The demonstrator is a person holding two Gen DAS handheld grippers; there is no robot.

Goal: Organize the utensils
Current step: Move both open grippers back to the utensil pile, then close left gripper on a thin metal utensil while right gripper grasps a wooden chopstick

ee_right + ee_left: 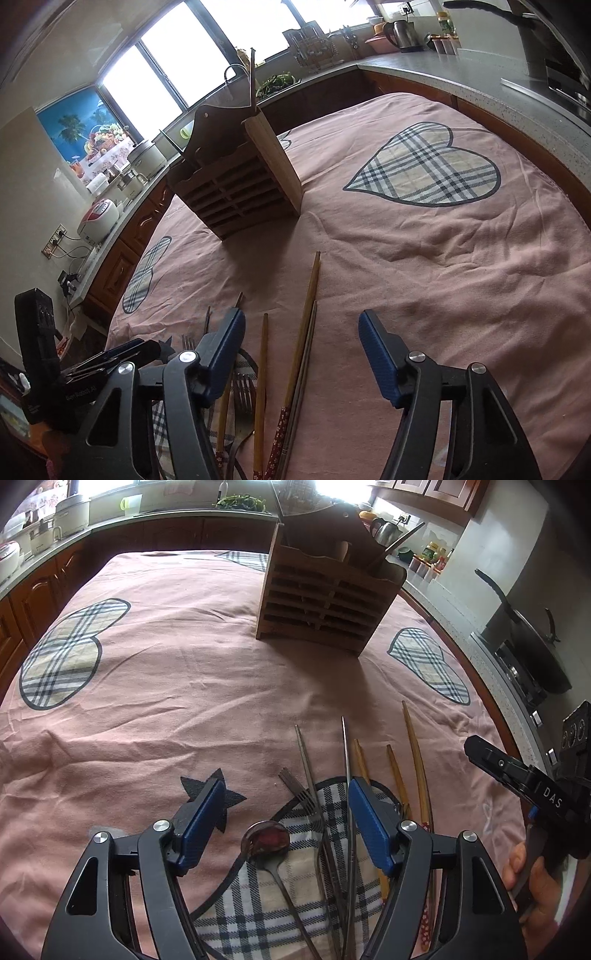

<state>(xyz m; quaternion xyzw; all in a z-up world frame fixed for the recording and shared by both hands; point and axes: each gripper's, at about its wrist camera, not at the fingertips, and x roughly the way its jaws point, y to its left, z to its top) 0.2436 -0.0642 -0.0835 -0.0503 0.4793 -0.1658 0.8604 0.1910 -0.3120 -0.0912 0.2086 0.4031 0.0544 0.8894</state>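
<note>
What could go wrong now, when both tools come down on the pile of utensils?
1. The spoon, fork and metal chopsticks lie crossed between the open left tool, so it may pinch several at once.
2. The right tool straddles close wooden chopsticks; one may slip out.
3. The pink cloth is wrinkled, and a fingertip could snag it.

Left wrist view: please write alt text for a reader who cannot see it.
The open left gripper hovers over a spoon, fork and chopsticks lying loose on a pink cloth. A wooden utensil holder stands beyond them; the right gripper enters at the right edge.
</note>
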